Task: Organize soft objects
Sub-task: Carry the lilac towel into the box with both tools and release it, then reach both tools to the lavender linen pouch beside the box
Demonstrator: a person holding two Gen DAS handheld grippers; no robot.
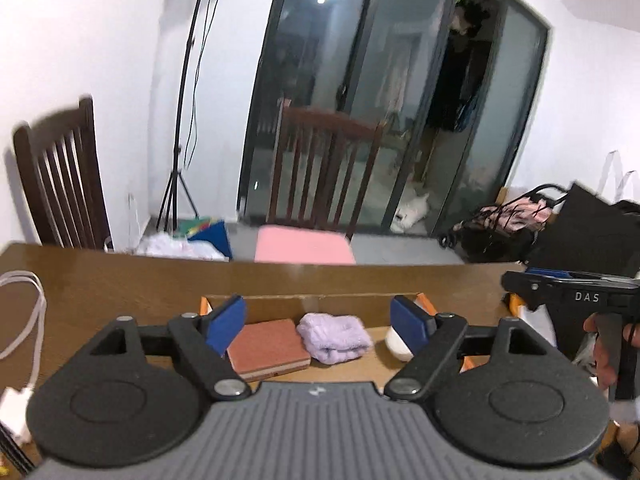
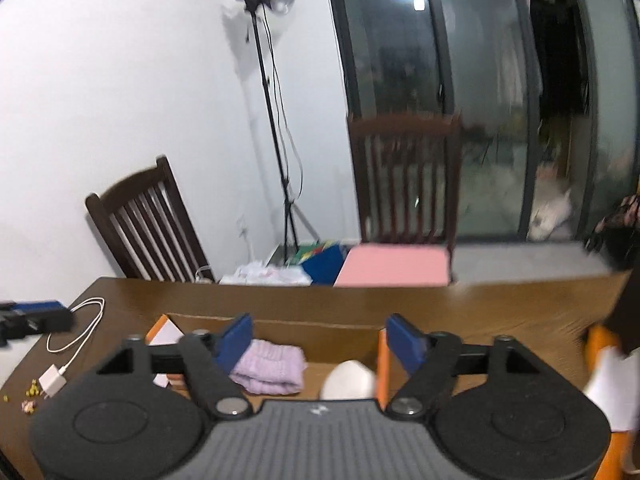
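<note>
An open cardboard box (image 1: 320,299) with orange flaps sits on the brown table (image 1: 120,280). Inside lie a reddish-brown pad (image 1: 266,346), a folded lilac cloth (image 1: 334,338) and a white rounded object (image 1: 396,345). My left gripper (image 1: 318,309) hovers above the box's near side, open, with nothing between its blue pads. My right gripper (image 2: 319,326) is also open and empty, above the same box (image 2: 208,322), with the lilac cloth (image 2: 270,368) and the white object (image 2: 348,380) below it. In the left wrist view, a hand (image 1: 600,344) holds the right gripper's body at the right edge.
A white cable and charger (image 2: 76,328) lie on the table's left part, with small crumbs (image 2: 30,394) nearby. Another orange-edged box (image 2: 600,364) stands at the right. Beyond the far edge are a chair with a pink cushion (image 1: 304,245), a second chair (image 1: 60,176), a tripod (image 1: 176,184) and black bags (image 1: 520,232).
</note>
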